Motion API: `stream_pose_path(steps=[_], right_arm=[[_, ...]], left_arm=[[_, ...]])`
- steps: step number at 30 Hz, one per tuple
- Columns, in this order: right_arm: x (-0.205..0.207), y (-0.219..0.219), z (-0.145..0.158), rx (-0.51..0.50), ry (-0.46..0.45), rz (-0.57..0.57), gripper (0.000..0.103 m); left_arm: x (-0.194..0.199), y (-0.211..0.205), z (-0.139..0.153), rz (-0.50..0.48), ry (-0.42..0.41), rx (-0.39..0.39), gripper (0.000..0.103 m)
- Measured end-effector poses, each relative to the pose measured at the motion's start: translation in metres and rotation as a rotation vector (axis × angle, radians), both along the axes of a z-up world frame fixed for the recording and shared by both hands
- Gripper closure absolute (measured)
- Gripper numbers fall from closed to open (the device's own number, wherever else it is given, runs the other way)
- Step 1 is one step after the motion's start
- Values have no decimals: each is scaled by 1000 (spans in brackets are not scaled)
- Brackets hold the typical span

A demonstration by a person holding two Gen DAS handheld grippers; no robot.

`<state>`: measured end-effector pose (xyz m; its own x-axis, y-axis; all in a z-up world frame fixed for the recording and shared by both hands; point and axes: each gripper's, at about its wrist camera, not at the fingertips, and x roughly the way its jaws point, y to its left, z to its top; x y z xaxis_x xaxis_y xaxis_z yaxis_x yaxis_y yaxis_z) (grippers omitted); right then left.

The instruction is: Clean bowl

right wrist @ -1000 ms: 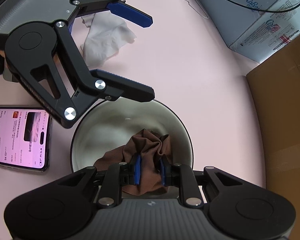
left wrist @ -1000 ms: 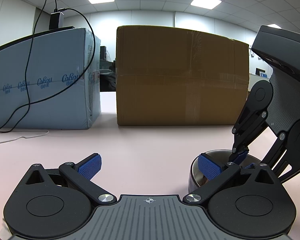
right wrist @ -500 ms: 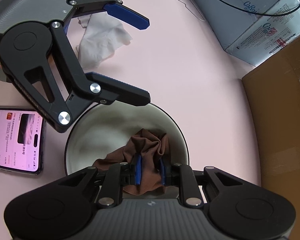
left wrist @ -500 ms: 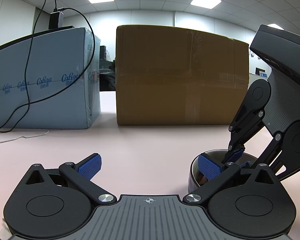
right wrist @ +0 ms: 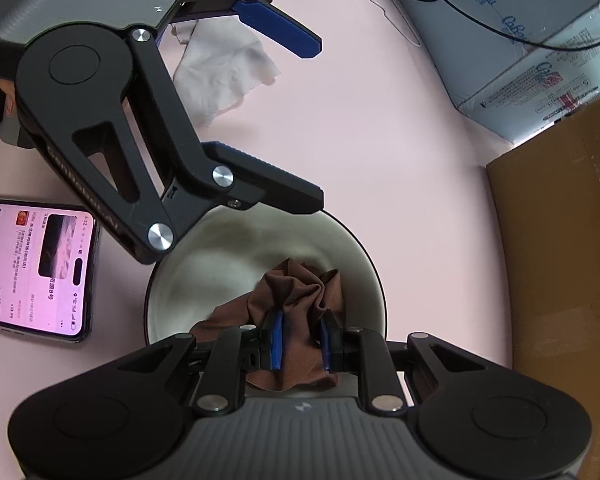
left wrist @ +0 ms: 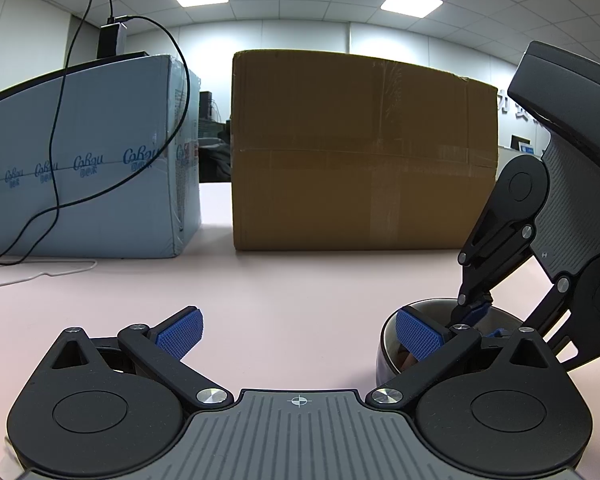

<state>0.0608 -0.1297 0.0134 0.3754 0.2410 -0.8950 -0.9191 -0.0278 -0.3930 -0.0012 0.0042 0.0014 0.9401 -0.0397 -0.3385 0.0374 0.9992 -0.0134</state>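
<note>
My right gripper (right wrist: 300,338) has its fingers pinched on the brown cloth (right wrist: 300,300), pressing it inside the bowl (right wrist: 228,264), which sits on the pink tabletop (right wrist: 360,120) near the cardboard box (right wrist: 560,260). My left gripper (left wrist: 298,330) hangs with its fingers spread wide, one finger at the bowl's rim. A phone (right wrist: 32,272) lies beside the bowl, and a white rag (right wrist: 224,76) is farther off.
</note>
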Motion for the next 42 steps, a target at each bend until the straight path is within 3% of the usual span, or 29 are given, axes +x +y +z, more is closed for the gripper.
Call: stream_pose_path(steps=[11, 28, 35, 42], right_arm=[[-1, -1, -1, -23, -18, 0, 84], [3, 1, -1, 3, -8, 1, 84], [4, -2, 2, 31, 44, 6, 84], [3, -1, 1, 35, 22, 9, 85]], left_arm=[[0, 1, 0, 0, -2, -1, 0], [1, 0, 0, 0, -2, 1, 0], [1, -1, 0, -1, -3, 2, 0], [0, -1, 0, 0, -3, 1, 0]])
